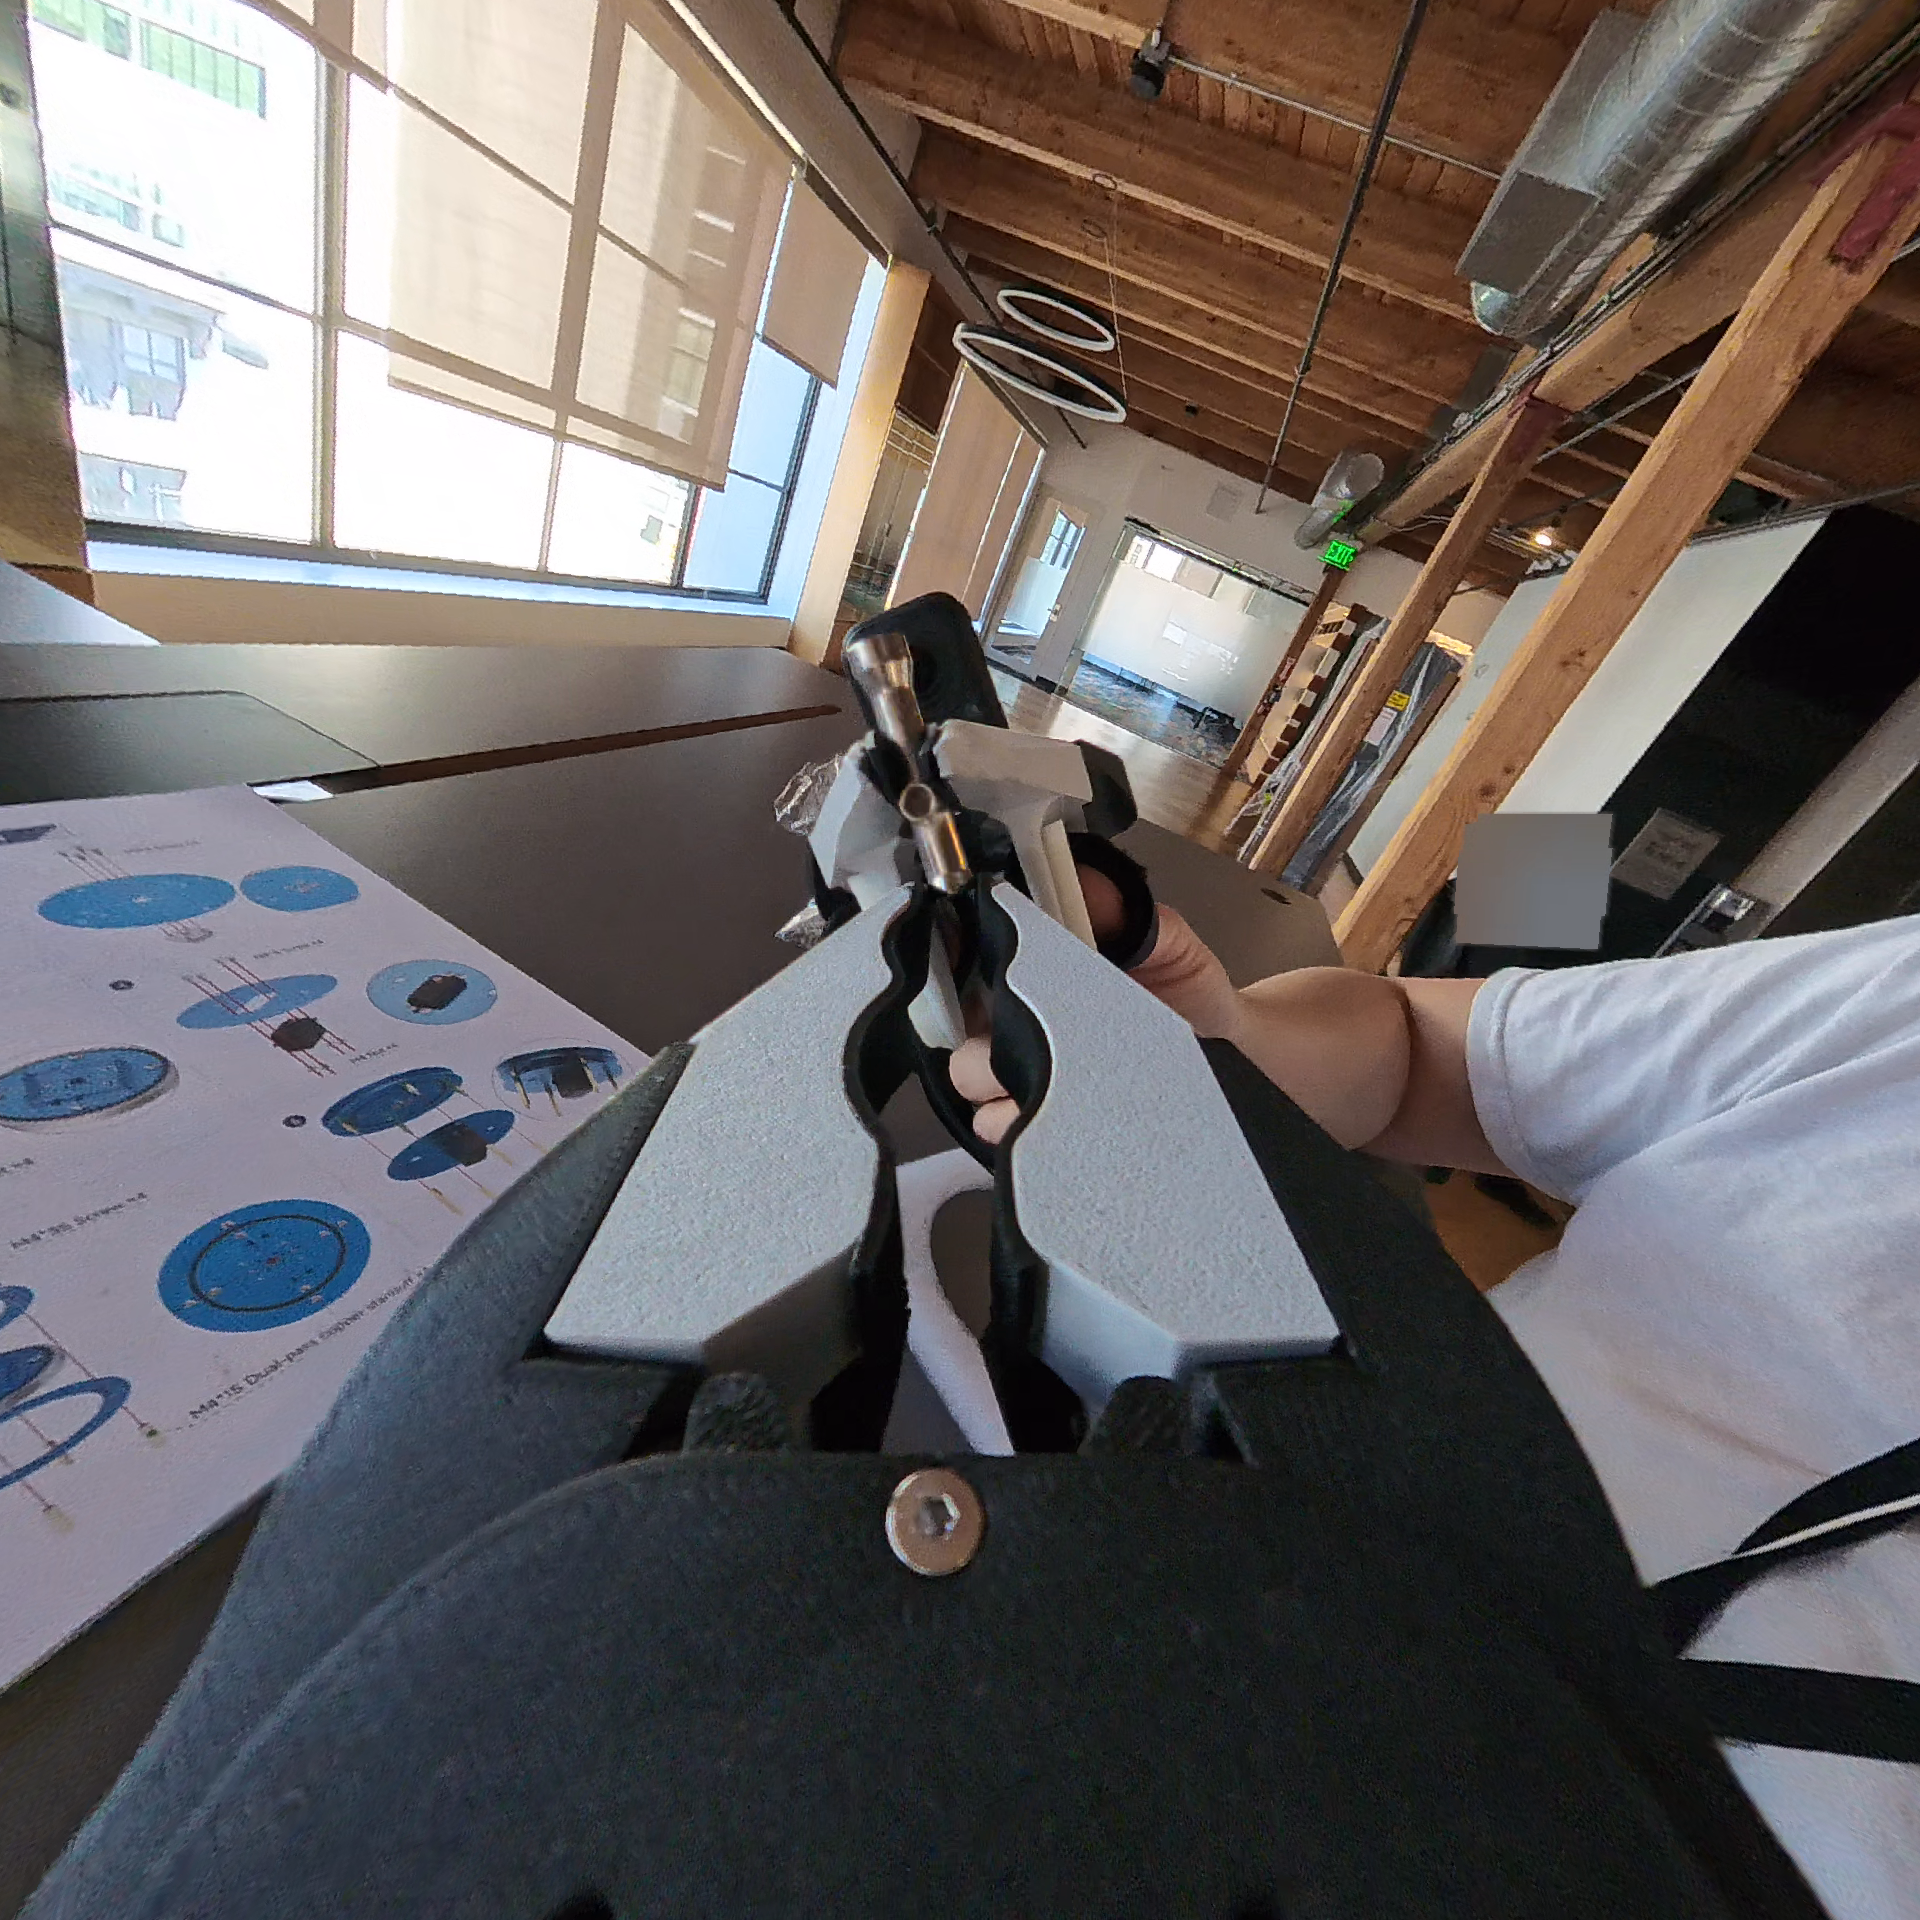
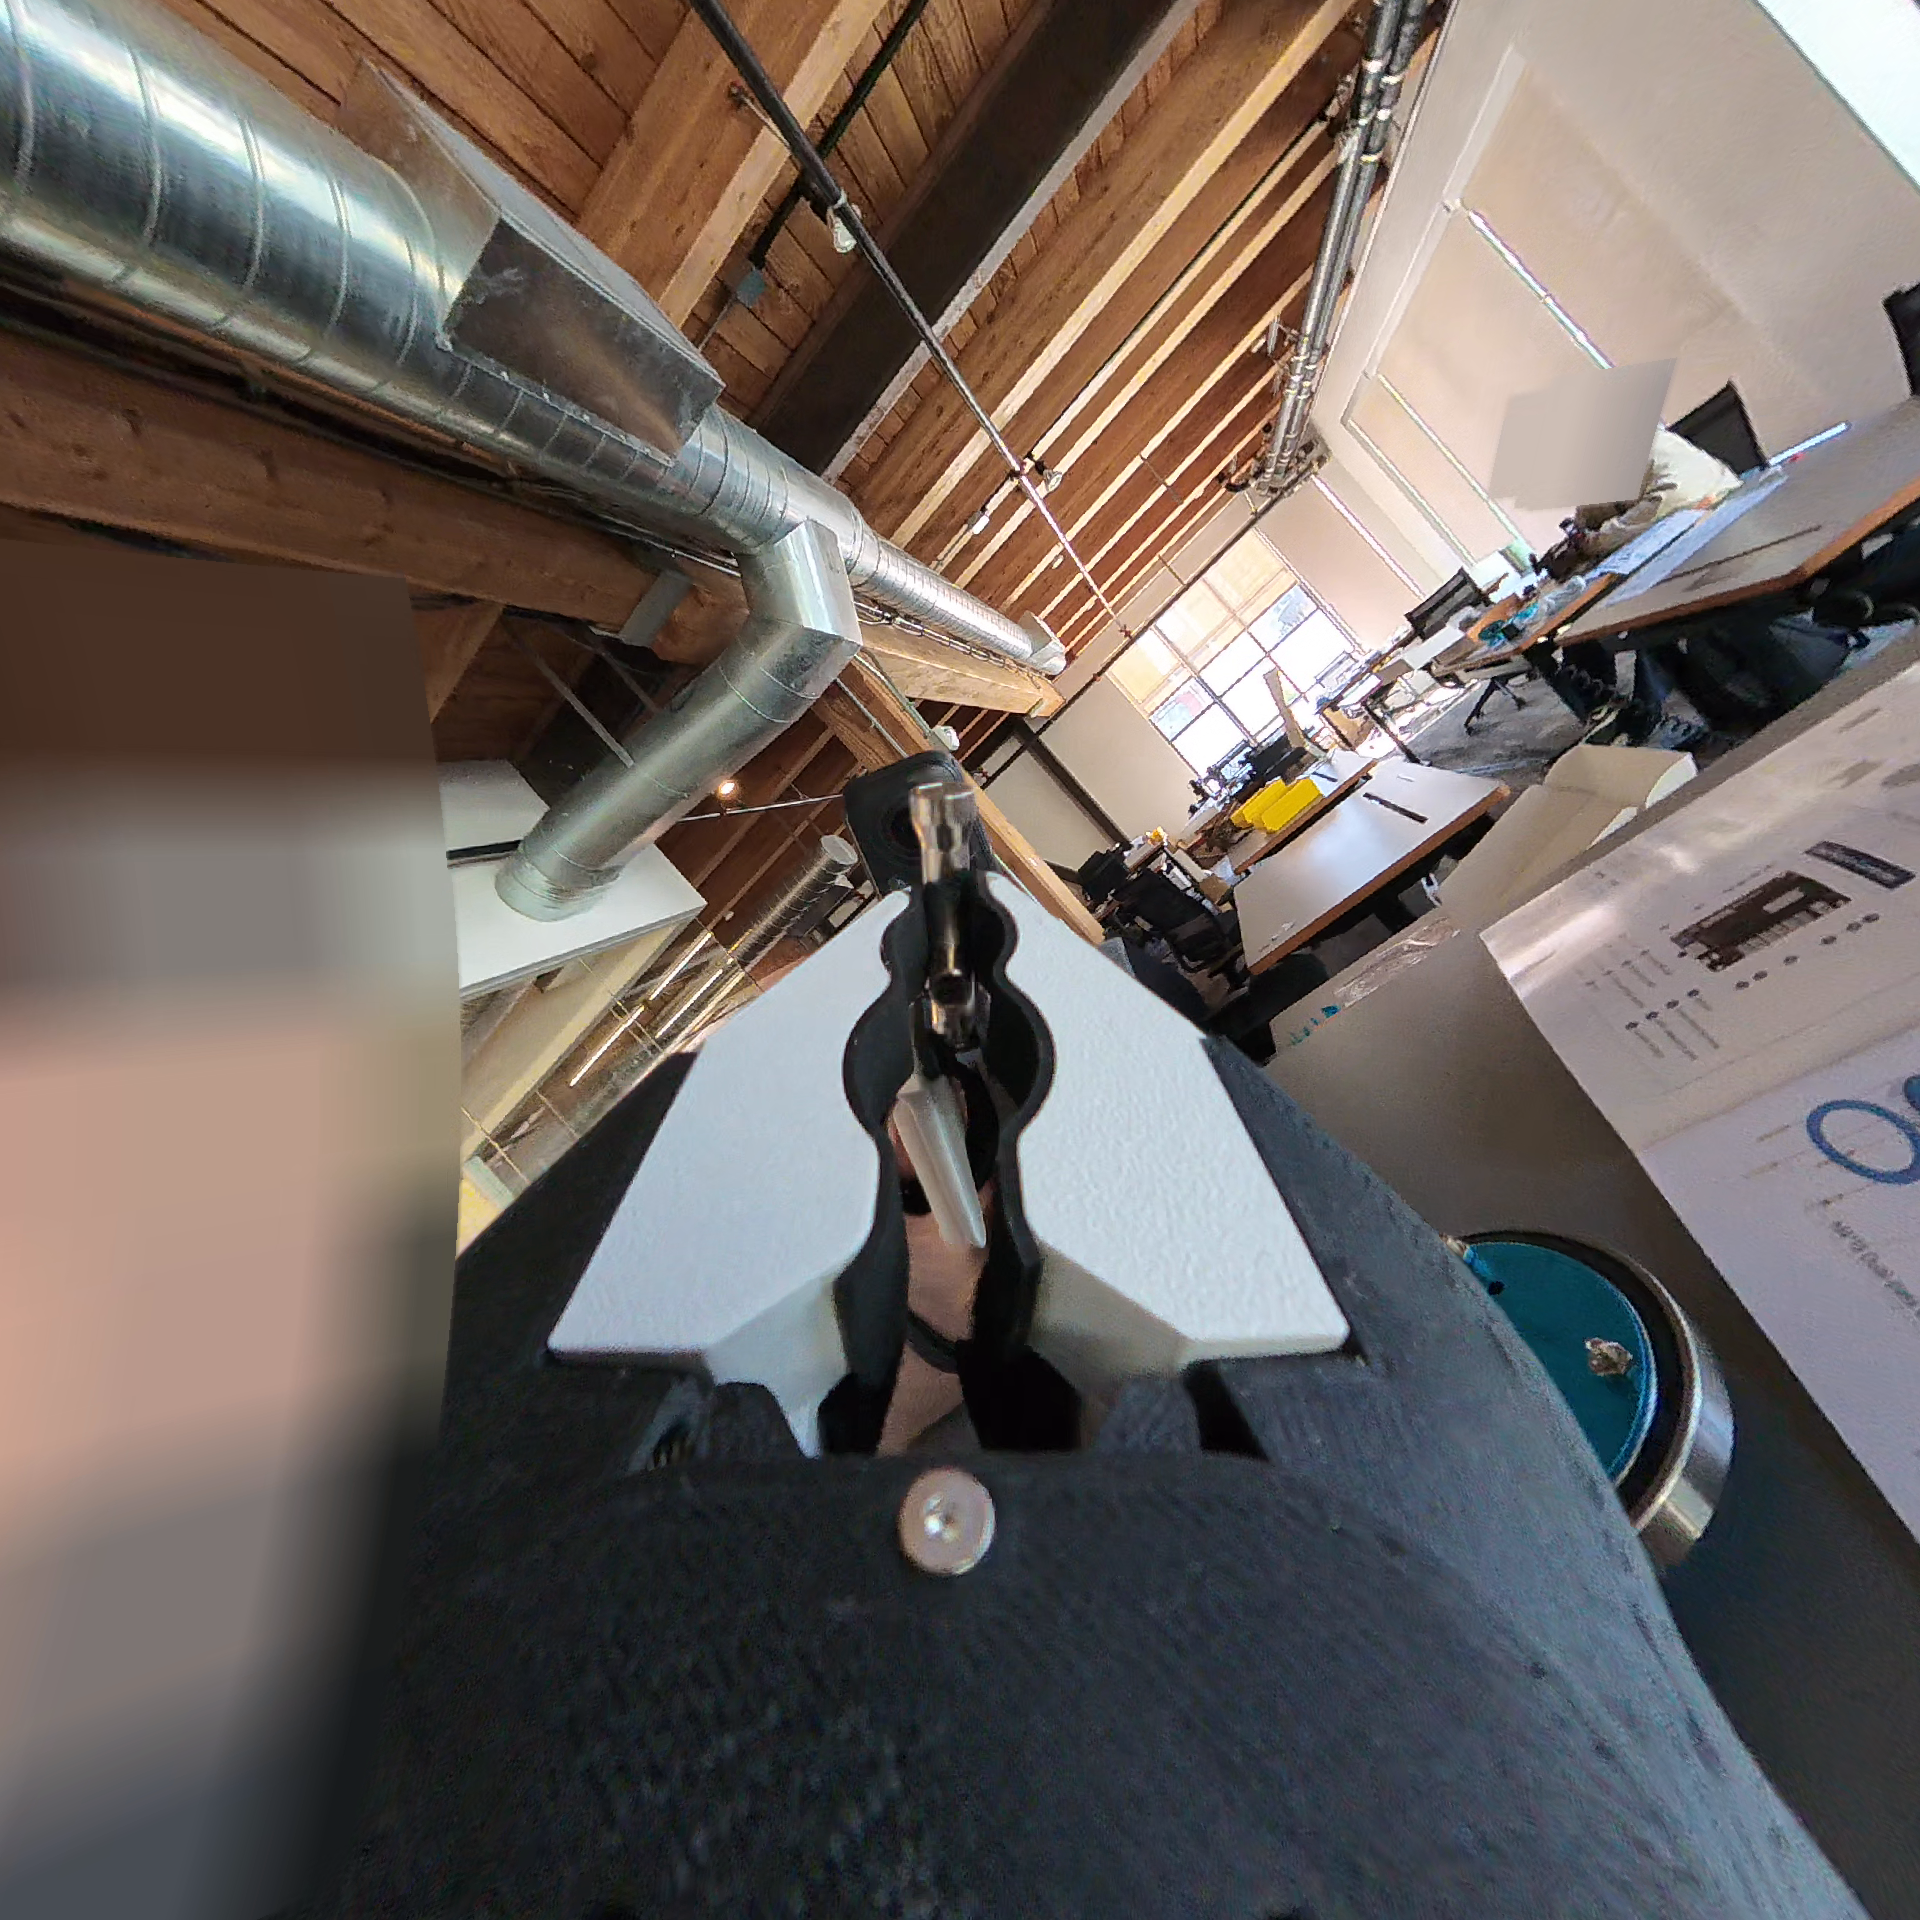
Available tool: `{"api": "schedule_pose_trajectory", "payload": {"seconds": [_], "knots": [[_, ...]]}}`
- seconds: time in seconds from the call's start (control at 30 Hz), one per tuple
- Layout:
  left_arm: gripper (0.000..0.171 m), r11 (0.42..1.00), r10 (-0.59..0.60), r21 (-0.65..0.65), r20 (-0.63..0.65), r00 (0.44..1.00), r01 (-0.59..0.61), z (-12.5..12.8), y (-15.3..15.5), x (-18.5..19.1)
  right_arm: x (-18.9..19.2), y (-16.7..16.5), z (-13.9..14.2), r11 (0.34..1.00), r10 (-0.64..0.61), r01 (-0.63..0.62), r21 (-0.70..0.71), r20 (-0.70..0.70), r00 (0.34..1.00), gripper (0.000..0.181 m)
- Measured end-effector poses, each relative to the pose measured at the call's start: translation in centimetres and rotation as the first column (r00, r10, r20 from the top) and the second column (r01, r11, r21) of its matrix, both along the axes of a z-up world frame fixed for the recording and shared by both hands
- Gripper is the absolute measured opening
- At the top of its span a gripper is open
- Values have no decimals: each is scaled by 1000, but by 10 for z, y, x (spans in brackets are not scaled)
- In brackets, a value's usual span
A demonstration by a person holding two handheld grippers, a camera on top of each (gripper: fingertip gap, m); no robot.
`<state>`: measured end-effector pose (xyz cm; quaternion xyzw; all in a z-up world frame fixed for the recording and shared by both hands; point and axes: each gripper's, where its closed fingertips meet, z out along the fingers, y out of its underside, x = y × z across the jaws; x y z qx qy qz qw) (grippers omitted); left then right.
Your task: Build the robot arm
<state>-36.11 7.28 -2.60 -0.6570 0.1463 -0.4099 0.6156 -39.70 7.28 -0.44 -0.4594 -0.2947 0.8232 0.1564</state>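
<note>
Gripping the lower end of a small metal wrench [image 1: 914, 769], the left gripper [image 1: 951, 904] has its jaws drawn narrow, the black pads almost meeting around the shaft. The wrench stands up and away from the tips, tilted a little left, with a short cross tube partway along it.

Just beyond, the right gripper [image 1: 935, 821] faces the left one, and its white fingers [image 1: 1013, 774] sit on either side of the same wrench. A hand [image 1: 1174, 966] holds that gripper from the right. A scrap of clear plastic [image 1: 805, 805] shows beside it.

From the right wrist view, the right gripper's jaws are likewise narrow, with the wrench lying between the pads and its socket end poking out past the tips. Both grippers are lifted off the table [image 1: 540, 831], so the wrench hangs in the air between them.

A printed sheet [image 1: 208, 1091] with blue diagrams lies flat on the table to the left. In the right wrist view, near the sheet's edge, a steel ring [image 2: 1704, 1444] holds a teal disc [image 2: 1558, 1351], and a small metal part [image 2: 1605, 1351] sits on the disc. Far back, yellow bins [image 2: 1278, 800] stand on another table; their contents cannot be made out.
</note>
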Motion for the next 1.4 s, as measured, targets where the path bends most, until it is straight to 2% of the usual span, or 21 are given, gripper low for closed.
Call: {"api": "schedule_pose_trajectory", "payload": {"seconds": [0.23,0.47,0.57,0.7,0.87,0.93,1.0,1.03,1.1,1.13,1.17,1.2,1.27,1.3,1.4], "knots": [[8,991,62,124,-76,995,-52,14,-7,-7,9,-9,-1,987,63,-59,151,-18,998,6],[7,994,34,110,-196,980,-13,10,-12,-3,11,-17,-3,931,90,-90,354,16,996,6],[6,994,34,112,-279,960,-3,4,-13,-1,17,-17,-9,857,104,-137,497,94,990,6],[6,990,25,138,-329,944,22,5,-18,4,36,-17,-20,705,127,-226,672,194,973,17],[5,990,2,131,-355,935,48,2,-20,9,43,-19,-21,668,129,-243,703,213,969,23],[0,990,5,135,-371,929,48,0,-20,8,40,-17,-21,667,103,-230,709,217,971,33],[0,990,-1,131,-361,933,52,1,-20,9,40,-20,-22,652,108,-228,723,209,972,24],[0,991,-5,125,-354,935,53,1,-20,9,42,-23,-26,626,121,-250,738,224,967,0],[0,994,-4,99,-363,932,43,-6,-16,7,37,-6,-45,550,-2,-227,804,273,962,0],[0,994,-14,92,-357,934,50,-8,-16,8,39,-2,-45,520,-16,-219,825,266,964,0],[0,996,-34,65,-353,935,61,-12,-16,10,42,2,-41,519,-23,-210,828,260,965,0],[0,998,-47,26,-356,933,60,-17,-14,10,46,1,-36,531,-14,-210,821,256,967,0],[0,1000,20,29,-340,940,-10,-19,-7,5,59,-20,-39,538,93,-305,786,304,948,0],[0,999,40,34,-320,947,-31,-18,-5,4,62,-27,-48,505,91,-346,791,350,932,0],[0,997,-29,-72,-335,942,5,-38,-4,14,62,-18,-83,342,-65,-365,866,409,910,0]]}}
